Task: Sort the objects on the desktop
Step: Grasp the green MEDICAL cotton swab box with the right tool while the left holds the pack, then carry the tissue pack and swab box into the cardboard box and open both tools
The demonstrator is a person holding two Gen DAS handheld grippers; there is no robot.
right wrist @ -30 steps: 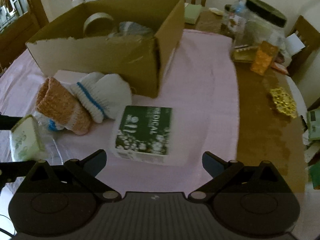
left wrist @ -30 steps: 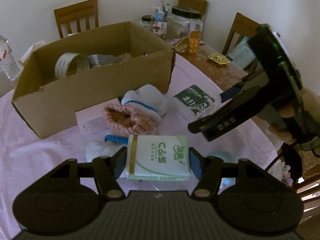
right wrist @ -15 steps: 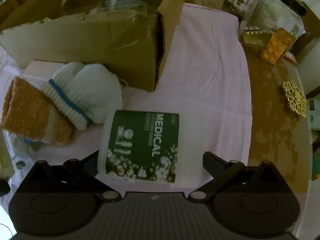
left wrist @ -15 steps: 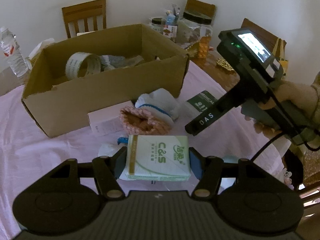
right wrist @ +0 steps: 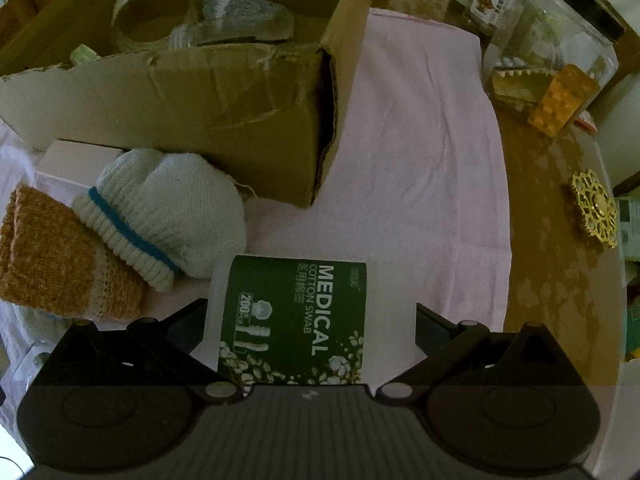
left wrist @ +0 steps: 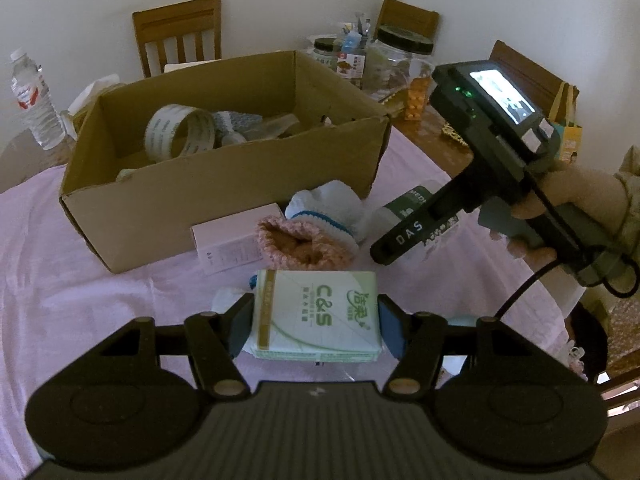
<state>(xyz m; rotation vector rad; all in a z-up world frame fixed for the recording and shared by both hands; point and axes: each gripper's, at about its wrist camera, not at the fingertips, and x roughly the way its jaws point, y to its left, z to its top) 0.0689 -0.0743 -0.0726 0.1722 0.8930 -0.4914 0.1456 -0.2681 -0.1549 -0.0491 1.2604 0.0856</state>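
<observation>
The left gripper (left wrist: 316,320) still pinches the pale green plastic-wrapped tissue pack (left wrist: 316,316) between its blue-padded fingers (left wrist: 390,330), low in the centre of the left wrist view, exactly as a second ago. The right gripper (right wrist: 310,328) has come down and forward: the green-and-white medical cotton swab box (right wrist: 294,320), which a second ago lay ahead of the spread fingers, now sits between them at the bottom centre of the right wrist view, the left pad (right wrist: 188,326) just beside its white edge and the right pad clearly apart from it, so the fingers stand spread with nothing gripped. In the left wrist view that right gripper (left wrist: 386,246) slants down from the right edge, held by a hand (left wrist: 560,200) with its small lit screen facing up. Just beyond the swab box lie a white knitted sock with a blue stripe (right wrist: 168,208) and a pinkish-orange knitted sock (right wrist: 52,256), overlapping, with a small pale pink carton (right wrist: 76,158) behind them against the open brown cardboard box (right wrist: 240,100) in the upper half of the frame. All rest on a pink cloth (right wrist: 420,160) over the brown wooden surface (right wrist: 560,280).
</observation>
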